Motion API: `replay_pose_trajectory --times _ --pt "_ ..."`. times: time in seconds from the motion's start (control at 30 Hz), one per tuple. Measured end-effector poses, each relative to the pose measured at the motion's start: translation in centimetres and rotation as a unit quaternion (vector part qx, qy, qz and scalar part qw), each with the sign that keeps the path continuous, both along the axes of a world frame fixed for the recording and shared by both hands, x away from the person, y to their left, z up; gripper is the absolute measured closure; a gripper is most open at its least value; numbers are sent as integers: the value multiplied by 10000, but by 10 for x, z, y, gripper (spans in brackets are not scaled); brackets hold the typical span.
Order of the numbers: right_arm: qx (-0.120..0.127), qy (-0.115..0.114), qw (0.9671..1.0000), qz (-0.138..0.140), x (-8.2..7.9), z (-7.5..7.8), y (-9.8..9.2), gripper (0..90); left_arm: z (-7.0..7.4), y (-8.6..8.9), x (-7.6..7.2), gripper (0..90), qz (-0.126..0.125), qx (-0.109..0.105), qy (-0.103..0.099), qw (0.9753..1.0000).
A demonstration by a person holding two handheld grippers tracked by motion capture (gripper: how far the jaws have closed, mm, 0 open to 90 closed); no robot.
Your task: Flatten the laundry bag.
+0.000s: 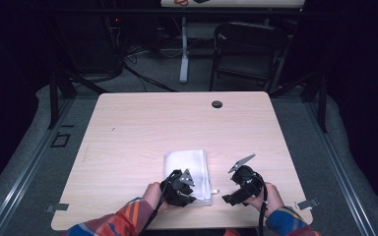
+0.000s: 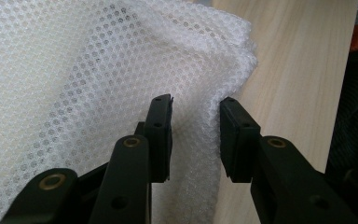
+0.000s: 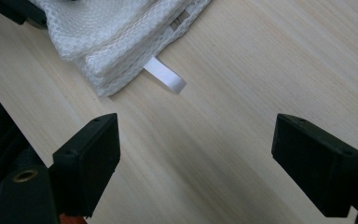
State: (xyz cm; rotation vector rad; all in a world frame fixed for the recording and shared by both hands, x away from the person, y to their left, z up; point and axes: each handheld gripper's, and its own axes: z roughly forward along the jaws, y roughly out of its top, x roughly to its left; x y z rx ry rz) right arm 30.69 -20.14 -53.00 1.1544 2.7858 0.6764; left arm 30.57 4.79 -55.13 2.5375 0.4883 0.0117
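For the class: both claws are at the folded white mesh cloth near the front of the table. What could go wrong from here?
1. The left claw has its jaws astride a raised fold of the mesh cloth. Closing might catch only the top layer, so the stack could unfold when lifted.
2. The cloth lies close to the table front edge; a pull toward the person might drag it off.
3. The right claw stands wide open over bare wood, beside the white tab; it could miss the cloth.

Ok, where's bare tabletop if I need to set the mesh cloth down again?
Free: the whole far half of the table, from the cloth's far edge to the round grommet, and the left side. Crowded: the near edge, where the folded white mesh cloth, left gripper and right gripper cluster.
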Motion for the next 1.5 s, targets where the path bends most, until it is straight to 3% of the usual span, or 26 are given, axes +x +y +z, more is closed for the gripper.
replay_pose_trajectory --times 0.13,0.2,0.43,0.47,0.5,0.57,0.63,0.67,0.7,0.73,0.93,0.97,1.0,1.2,1.23,1.33,1.37,1.43,1.5 --pt "80 11 10000 -4 -1 0 1 156 1 1 1 743 -23 -61 49 10000" --pt "-10 -2 10000 43 0 0 1 156 1 2 1 763 -1 -130 53 9999" --pt "-63 -31 9999 132 0 1 2 182 2 0 0 833 -40 -41 -36 10000" --pt "53 -35 10000 60 -2 0 5 237 3 0 -1 846 -51 -17 -67 10000" --pt "-52 -34 9999 113 -1 1 5 257 3 0 -1 851 -41 -16 -76 10000" --pt "-21 -19 9999 110 -2 1 6 276 3 0 -1 855 -30 -28 -106 9999" --pt "-68 -71 9997 245 -1 1 10 377 4 1 -1 859 -27 -94 -89 9999" --pt "-68 -71 9997 245 -1 1 10 377 5 1 -2 859 -33 -98 -104 9999" --pt "8 -67 9994 342 -2 0 16 481 6 1 -2 860 -41 -140 -149 9998" --pt "8 -67 9994 342 -2 0 16 481 6 1 -2 860 -41 -140 -149 9998" --pt "-131 -188 9974 679 -3 0 35 802 9 1 -4 863 -73 -160 -285 9994" --pt "-131 -188 9974 679 -3 0 35 802 10 1 -5 863 -70 -185 -327 9993" --pt "-137 -206 9971 724 -3 -2 40 857 11 1 -5 863 -49 -194 -378 9991" --pt "-90 -296 9957 871 -2 -4 50 900 15 3 -5 865 -59 -314 -460 9984" --pt "16 -321 9959 845 -2 -6 55 900 16 4 -5 865 -59 -320 -469 9984" --pt "-142 -336 9946 967 0 -6 58 900 17 4 -5 864 -54 -368 -471 9982" --pt "28 -346 9955 876 0 -10 61 900 17 5 -5 865 -36 -383 -490 9981" --pt "-169 -319 9944 989 4 -12 64 900 19 6 -4 864 -25 -370 -537 9979" --pt "-40 -282 9954 913 5 -17 68 900 20 6 -4 865 -30 -367 -525 9979"
